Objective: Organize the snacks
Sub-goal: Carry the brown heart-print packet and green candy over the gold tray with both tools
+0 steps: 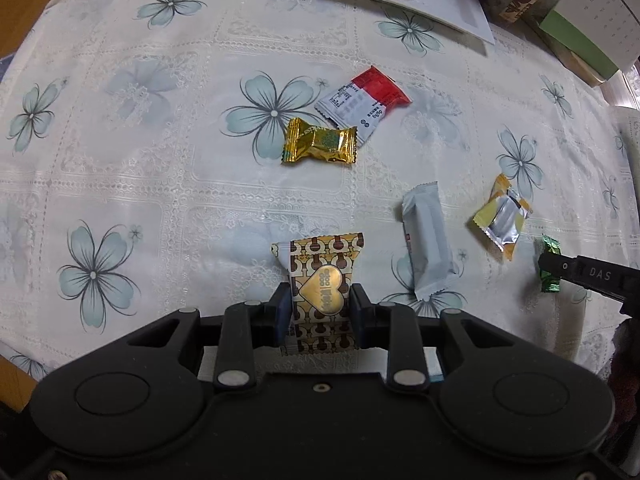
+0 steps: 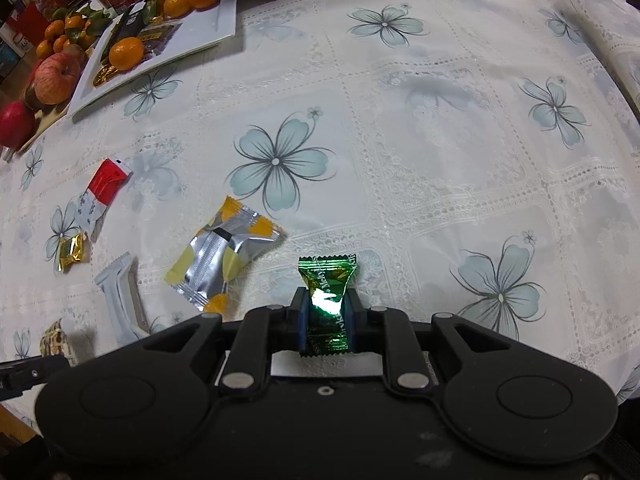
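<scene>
The left gripper [image 1: 320, 312] is clamping a patterned gold packet [image 1: 322, 292] by its middle; the right gripper [image 2: 325, 312] is pinching a green foil candy [image 2: 327, 300], both above the table [image 1: 160, 180]. Both are probably light, crinkly and slippery, so mid-body grips suit them.

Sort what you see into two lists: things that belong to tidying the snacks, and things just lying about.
Belongs to the job:
brown-gold snack in left tongs
green candy in right tongs
gold candy
red-white packet
white bar
yellow-silver packet
white tray

Lying about:
apple
calendar
tablecloth
</scene>
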`<state>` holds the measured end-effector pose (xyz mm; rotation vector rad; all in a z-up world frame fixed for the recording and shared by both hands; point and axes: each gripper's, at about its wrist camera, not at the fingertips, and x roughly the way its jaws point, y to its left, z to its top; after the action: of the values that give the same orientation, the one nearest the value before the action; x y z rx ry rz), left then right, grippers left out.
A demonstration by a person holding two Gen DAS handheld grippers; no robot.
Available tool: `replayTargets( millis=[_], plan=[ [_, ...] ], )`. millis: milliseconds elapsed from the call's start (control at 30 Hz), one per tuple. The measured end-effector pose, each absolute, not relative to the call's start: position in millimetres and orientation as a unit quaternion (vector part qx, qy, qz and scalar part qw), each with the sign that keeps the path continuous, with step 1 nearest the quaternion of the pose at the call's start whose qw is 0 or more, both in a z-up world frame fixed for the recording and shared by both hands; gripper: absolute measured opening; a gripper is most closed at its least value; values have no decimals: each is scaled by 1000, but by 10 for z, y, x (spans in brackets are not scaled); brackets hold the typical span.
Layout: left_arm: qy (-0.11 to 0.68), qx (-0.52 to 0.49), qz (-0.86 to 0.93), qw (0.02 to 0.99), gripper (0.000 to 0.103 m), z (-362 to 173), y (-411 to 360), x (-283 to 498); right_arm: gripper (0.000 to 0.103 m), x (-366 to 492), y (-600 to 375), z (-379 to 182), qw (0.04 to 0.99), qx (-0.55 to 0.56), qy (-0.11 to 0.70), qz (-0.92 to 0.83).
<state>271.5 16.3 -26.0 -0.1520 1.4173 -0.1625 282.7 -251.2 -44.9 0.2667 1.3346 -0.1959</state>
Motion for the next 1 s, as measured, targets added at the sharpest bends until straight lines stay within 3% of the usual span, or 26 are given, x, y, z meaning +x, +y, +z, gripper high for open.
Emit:
replayTargets(
  millis=[667, 1000],
  plan=[
    [566, -25, -81, 820, 38, 349, 145, 1639, 20, 1580, -2476, 218, 847, 123, 510, -88],
    [599, -2, -100, 794, 38, 382, 85, 1304, 20, 1141, -2339, 304, 835, 157, 526, -43]
  ],
)
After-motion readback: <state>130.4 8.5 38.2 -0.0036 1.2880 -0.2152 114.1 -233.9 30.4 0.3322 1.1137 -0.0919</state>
